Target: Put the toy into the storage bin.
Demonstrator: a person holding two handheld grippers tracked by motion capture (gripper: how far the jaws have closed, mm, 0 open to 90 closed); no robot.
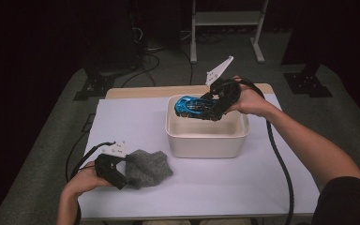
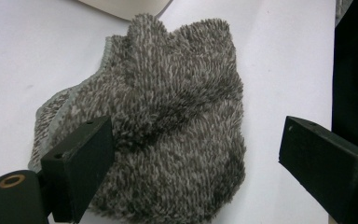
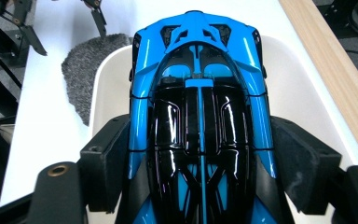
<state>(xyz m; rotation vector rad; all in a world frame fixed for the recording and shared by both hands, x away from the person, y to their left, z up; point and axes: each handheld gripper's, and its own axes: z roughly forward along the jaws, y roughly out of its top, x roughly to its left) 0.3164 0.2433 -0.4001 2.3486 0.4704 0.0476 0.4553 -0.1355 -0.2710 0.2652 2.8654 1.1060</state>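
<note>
A blue and black toy car hangs over the back of a cream tub, and my right gripper is shut on its sides. In the right gripper view the car runs lengthwise between the two black pads, which press on both flanks, with the tub below it. A grey fluffy cloth lies on the white table left of the tub. My left gripper rests at the cloth's left edge, open. In the left gripper view the cloth lies between and beyond the wide-apart fingers.
The white table top has a wooden strip along its far edge. Black cables trail from both grippers across the table. Beyond the table stand a white frame and dark stands on a grey floor.
</note>
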